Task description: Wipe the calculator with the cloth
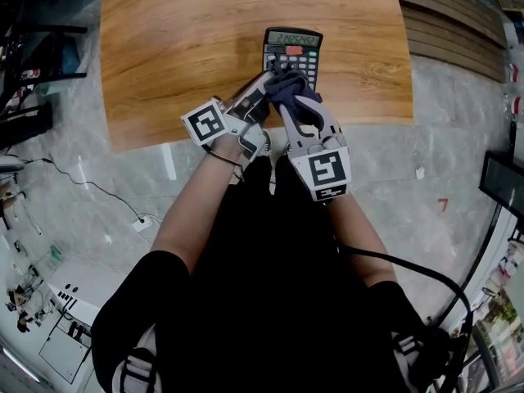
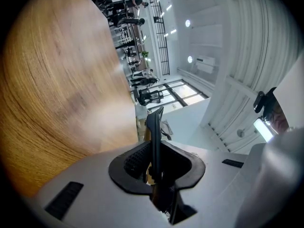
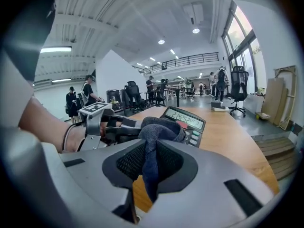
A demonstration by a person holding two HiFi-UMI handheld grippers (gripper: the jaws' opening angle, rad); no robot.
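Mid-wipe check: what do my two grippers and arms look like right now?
The left gripper and right gripper are light grey shells with black mesh-textured jaw pads, each carrying a white cube with black square markers. A black cable trails behind the right arm. The person wears a black short-sleeved top.

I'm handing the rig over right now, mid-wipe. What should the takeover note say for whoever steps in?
Grippers: the left tool is shut on the calculator at its near left corner, steadying it on the table. The right tool is shut on the cloth, whose bunched end sits on the lower keys.
Done: the cloth is touching the calculator. How much has been wiped cannot be told.
Left: probably wipe across the keys and over the uncovered display, then release both.
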